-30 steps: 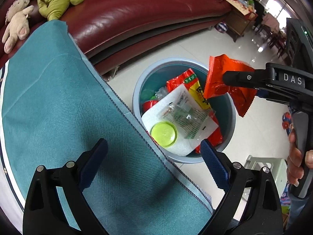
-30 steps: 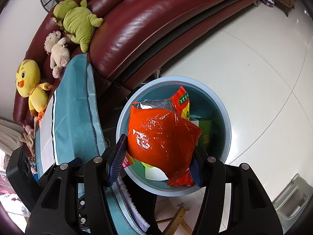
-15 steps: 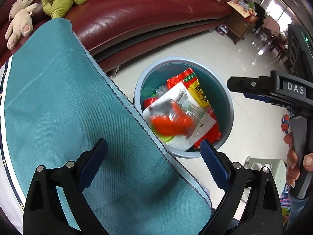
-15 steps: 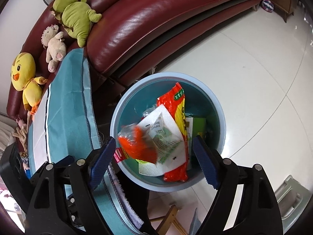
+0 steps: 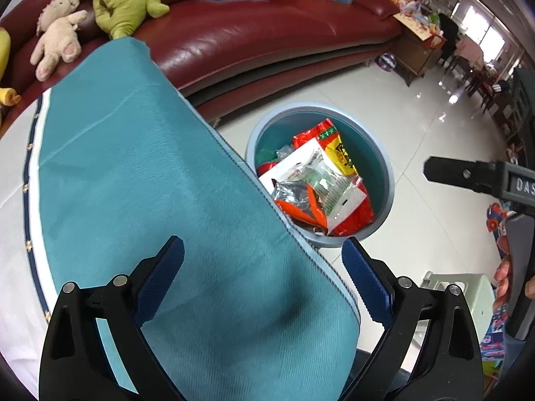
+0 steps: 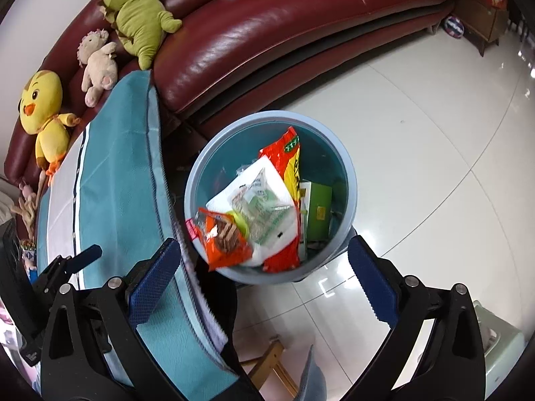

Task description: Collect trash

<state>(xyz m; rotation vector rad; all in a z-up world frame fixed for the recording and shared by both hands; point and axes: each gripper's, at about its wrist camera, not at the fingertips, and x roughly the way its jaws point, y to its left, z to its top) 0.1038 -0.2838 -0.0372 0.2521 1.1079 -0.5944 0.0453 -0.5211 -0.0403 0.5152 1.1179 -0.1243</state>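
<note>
Lying in the bin [image 6: 344,173]: orange wrapper [image 6: 222,237], dropped on top of the other trash at the rim side nearest the table.
Right gripper [image 6: 264,287] jaws have just been opening, now spread wide above the bin, nothing between them. Left gripper [image 5: 264,284] also spread and empty, over the teal tablecloth [image 5: 150,180]. Bin stands on tile floor [image 6: 418,127] between table edge and red sofa [image 6: 284,23].

A pale tiled floor [image 6: 418,140] carries the blue bin [image 6: 344,180]. The bin stands just beside the teal-covered table [image 5: 133,183]. A dark red sofa [image 6: 267,33] stands behind the bin.
</note>
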